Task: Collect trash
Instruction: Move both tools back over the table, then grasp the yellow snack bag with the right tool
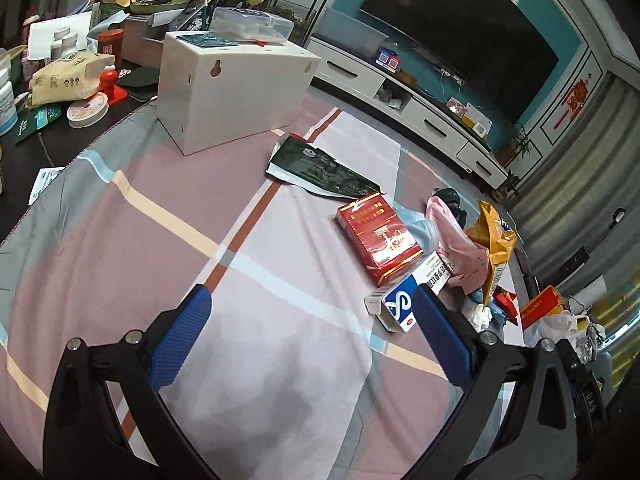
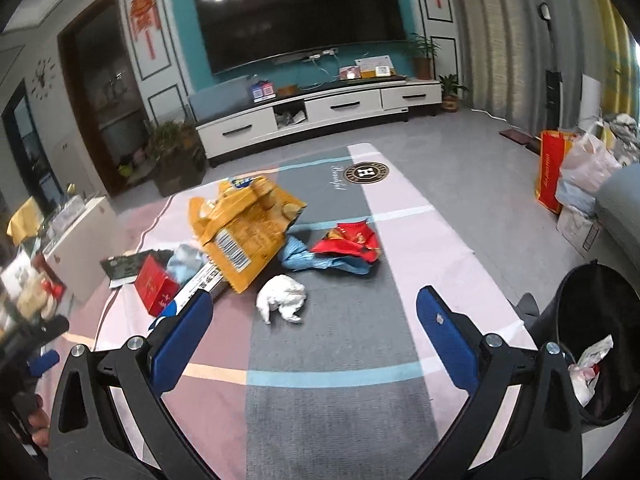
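Trash lies scattered on a striped cloth [image 1: 160, 240] over the table. In the left wrist view I see a red carton [image 1: 378, 236], a blue-and-white box [image 1: 404, 300], a dark green packet [image 1: 320, 168], a pink bag [image 1: 452, 236] and a yellow bag [image 1: 494, 240]. My left gripper [image 1: 316, 320] is open over bare cloth, left of the boxes. In the right wrist view the yellow bag [image 2: 248, 228], a red wrapper [image 2: 352, 240], a blue wrapper [image 2: 316, 262] and a white crumpled tissue [image 2: 282, 302] lie ahead of my open right gripper [image 2: 314, 320]. A black bin [image 2: 600, 352] at the right holds crumpled trash.
A white box [image 1: 232, 88] with a clear container [image 1: 252, 26] on top stands at the cloth's far left, beside cluttered table items such as a tissue pack [image 1: 68, 78]. Bags [image 2: 576, 176] sit on the floor by the curtain. A TV cabinet [image 2: 320, 110] lines the far wall.
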`<state>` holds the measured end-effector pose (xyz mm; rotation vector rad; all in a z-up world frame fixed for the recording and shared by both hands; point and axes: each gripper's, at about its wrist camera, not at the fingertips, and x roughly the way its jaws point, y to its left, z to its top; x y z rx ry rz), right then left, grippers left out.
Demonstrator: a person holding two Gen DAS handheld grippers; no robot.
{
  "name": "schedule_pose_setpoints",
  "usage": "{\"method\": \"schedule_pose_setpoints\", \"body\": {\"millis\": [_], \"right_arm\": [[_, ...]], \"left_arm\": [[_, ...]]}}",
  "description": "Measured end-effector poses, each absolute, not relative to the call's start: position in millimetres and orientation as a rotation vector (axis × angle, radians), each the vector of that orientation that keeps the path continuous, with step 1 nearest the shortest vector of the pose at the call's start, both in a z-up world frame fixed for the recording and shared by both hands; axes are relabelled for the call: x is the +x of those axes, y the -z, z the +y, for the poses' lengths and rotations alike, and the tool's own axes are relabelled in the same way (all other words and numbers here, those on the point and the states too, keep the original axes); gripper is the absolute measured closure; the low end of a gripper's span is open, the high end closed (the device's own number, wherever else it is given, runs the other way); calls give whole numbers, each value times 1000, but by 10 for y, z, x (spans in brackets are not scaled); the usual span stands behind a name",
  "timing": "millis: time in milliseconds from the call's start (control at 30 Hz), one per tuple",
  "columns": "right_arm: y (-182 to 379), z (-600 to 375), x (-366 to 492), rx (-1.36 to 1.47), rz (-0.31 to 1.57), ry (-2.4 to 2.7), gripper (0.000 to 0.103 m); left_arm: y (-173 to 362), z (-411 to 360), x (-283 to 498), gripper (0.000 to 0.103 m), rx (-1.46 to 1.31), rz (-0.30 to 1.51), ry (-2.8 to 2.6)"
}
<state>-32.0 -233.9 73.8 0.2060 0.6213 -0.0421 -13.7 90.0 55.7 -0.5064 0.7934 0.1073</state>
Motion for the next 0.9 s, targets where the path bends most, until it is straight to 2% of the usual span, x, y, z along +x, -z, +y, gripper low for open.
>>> {"method": "schedule_pose_setpoints", "body": {"millis": [267, 533, 900], "right_arm": [[-843, -2024, -141, 144, 651, 19, 3], [-937, -1683, 531, 77, 702, -24, 4], [-627, -1859, 1624, 322, 883, 143, 4]], "left_arm": [[-485, 1064, -41, 3, -551, 829, -79], [-421, 1133, 40, 3, -590, 855, -67], [-368, 1328, 105, 3, -617, 862, -111]]}}
